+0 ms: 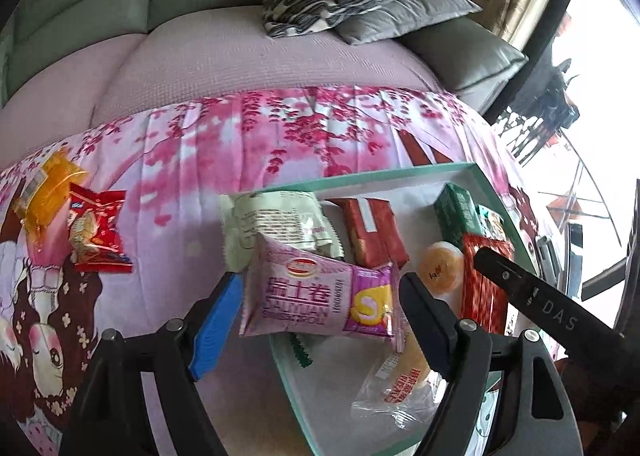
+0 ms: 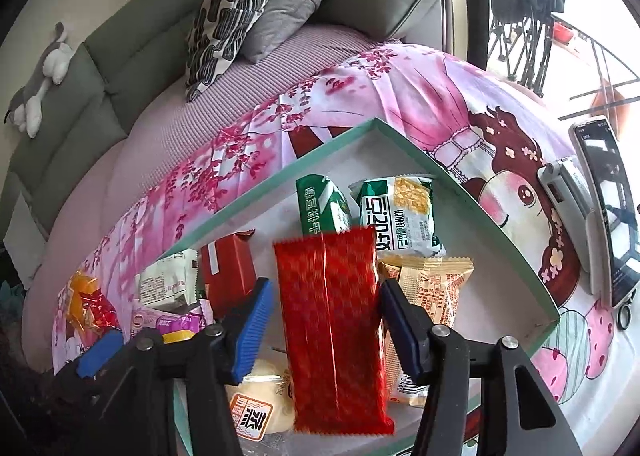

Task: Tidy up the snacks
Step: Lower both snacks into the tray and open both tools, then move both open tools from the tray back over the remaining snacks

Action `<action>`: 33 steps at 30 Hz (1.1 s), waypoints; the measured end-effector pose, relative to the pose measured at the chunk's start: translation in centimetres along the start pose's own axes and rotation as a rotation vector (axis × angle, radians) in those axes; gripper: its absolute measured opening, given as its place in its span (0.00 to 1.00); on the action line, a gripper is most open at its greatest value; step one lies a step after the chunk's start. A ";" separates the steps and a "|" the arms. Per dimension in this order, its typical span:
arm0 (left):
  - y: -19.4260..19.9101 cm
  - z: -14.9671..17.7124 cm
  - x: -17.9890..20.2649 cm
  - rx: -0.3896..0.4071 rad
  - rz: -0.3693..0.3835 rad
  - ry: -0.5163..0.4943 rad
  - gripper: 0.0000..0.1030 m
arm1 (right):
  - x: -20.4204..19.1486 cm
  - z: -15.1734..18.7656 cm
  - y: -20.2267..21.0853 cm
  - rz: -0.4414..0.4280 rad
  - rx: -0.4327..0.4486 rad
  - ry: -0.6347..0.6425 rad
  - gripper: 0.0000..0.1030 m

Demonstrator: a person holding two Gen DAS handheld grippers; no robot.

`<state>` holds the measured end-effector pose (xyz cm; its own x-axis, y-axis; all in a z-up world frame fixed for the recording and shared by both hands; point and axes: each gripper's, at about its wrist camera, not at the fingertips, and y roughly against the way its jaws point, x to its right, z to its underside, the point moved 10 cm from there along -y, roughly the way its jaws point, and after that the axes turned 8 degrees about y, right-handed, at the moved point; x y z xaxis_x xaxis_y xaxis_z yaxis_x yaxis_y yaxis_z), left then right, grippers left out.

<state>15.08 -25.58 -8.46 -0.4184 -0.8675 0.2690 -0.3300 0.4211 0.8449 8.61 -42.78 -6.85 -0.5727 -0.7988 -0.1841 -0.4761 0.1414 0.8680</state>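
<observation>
The left gripper [image 1: 320, 296] stands released; the pink Swiss-roll packet [image 1: 320, 296] lies between its fingers with gaps on both sides, over the near-left edge of the teal-rimmed box [image 1: 360, 176]. The right gripper [image 2: 326, 320] stands released around the red foil packet [image 2: 332, 328], inside the box. Beyond the red foil packet lie a green carton [image 2: 322, 208] and a cracker packet [image 2: 400, 212]. The pink packet reads "SWISS ROLL".

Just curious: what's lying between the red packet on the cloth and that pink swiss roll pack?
Only bare flowered cloth separates the red packet from the pink swiss roll pack, as the left wrist view shows.
</observation>
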 end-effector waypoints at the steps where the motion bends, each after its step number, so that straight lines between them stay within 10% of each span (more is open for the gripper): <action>1: 0.0 -0.1 -0.5 -0.005 -0.012 0.022 0.79 | 0.0 0.0 0.0 -0.002 0.002 0.001 0.60; 14: 1.1 -0.5 -8.7 -0.014 -0.230 0.217 0.79 | -3.0 -0.2 0.1 -0.027 0.021 0.094 0.76; 33: 2.5 0.2 -17.6 0.000 -0.331 0.455 0.96 | -6.6 -0.2 0.6 -0.054 0.066 0.193 1.00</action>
<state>21.42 -9.23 -11.17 0.1151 -0.9801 0.1619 -0.3816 0.1069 0.9181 12.23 -37.52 -5.06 -0.4099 -0.9025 -0.1326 -0.5493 0.1281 0.8258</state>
